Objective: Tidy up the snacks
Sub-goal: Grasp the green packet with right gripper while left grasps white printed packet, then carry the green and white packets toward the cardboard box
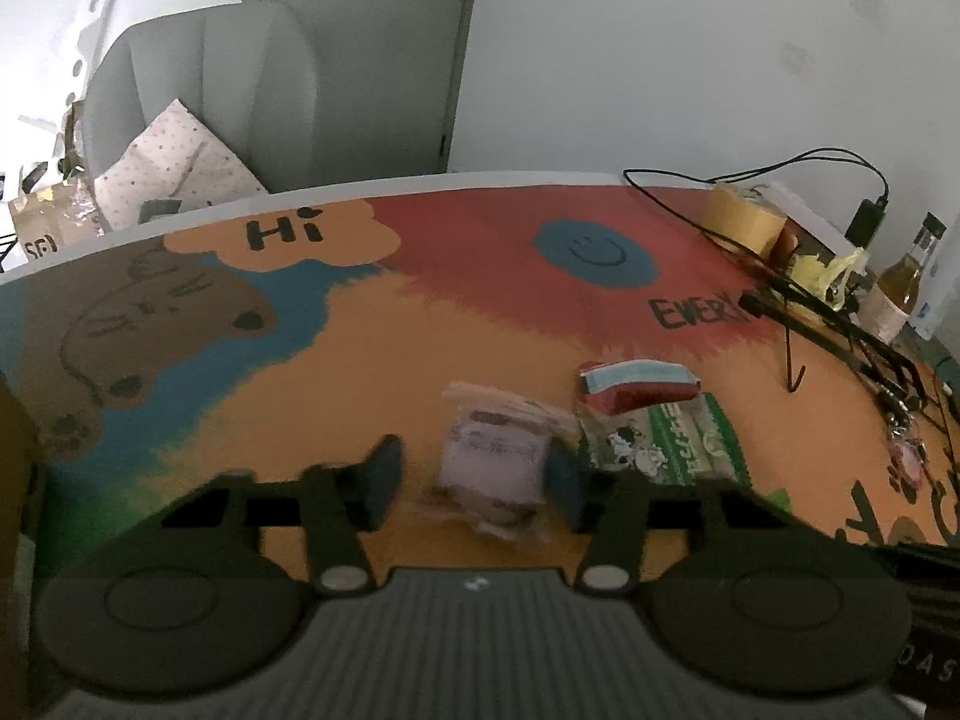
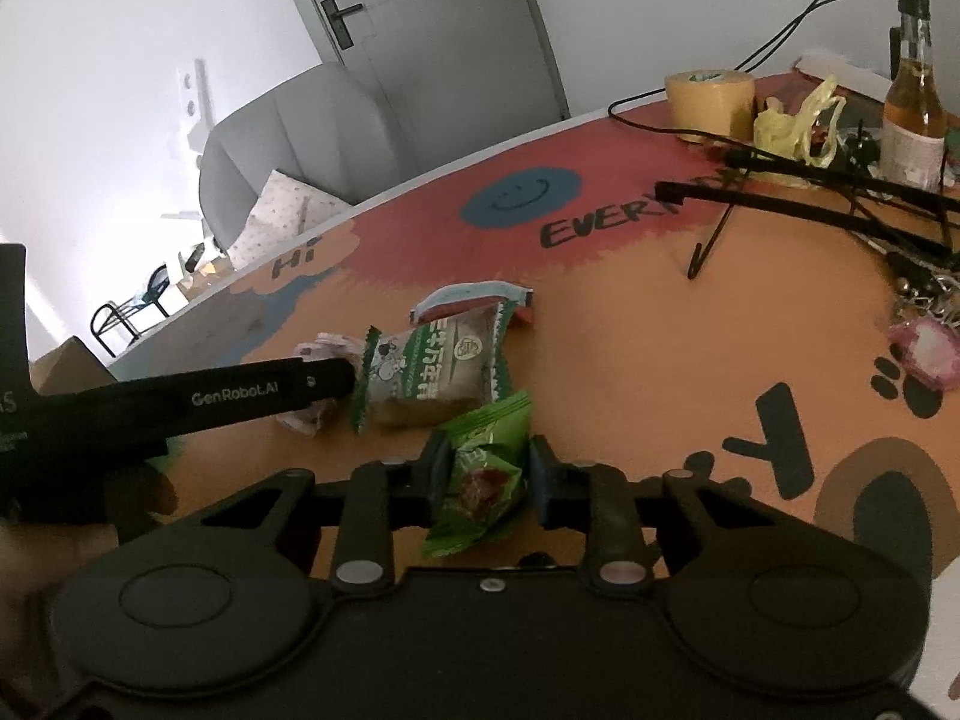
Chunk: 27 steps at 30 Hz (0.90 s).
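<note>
While the right gripper (image 2: 487,474) pinched a small green packet (image 2: 480,474) just above the table (image 2: 630,360), the left gripper (image 1: 474,474) stood spread around a pale packet (image 1: 495,462) (blurred); the green-and-white snack (image 2: 429,369) and red-and-blue packet (image 2: 474,300) lay loose, so sorting looked barely begun.

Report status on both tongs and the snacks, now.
Left tongs open around pale purple packet. Right tongs shut on green packet. Spotted-dog snack and red-blue packet on table, nothing blocking.
</note>
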Motion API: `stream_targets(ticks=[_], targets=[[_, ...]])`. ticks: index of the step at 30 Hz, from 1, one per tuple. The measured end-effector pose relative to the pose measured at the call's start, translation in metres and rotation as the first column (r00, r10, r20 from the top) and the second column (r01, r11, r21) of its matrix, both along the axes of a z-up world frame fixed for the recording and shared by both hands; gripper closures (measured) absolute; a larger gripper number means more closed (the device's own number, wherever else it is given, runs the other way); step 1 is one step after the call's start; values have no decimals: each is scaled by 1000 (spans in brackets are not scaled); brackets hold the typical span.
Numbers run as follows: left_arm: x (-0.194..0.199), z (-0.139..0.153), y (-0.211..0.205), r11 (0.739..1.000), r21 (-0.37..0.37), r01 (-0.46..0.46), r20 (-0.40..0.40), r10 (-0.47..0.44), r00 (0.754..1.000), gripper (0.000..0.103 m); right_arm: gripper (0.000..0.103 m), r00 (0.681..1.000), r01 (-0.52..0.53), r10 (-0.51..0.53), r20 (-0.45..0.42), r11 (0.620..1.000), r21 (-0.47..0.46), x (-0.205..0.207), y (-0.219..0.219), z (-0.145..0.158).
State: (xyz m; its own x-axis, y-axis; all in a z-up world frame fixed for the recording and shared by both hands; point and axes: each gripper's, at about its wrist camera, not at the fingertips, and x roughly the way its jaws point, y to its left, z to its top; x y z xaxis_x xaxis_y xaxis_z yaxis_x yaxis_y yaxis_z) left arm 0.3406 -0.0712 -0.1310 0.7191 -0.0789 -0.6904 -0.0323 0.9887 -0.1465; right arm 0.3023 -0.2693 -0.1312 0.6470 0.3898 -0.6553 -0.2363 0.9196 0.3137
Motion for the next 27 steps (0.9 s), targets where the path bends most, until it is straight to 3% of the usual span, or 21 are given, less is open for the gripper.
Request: stream_targets(ticks=[14, 27], targets=[[-35, 13, 5, 1000, -22, -11, -10, 11, 1000, 71, 78, 998, 60, -60, 11, 998, 26, -19, -12, 6], [-78, 53, 12, 1000, -22, -12, 64, 13, 998, 71, 79, 995, 58, -63, 80, 997, 58, -43, -6, 37]])
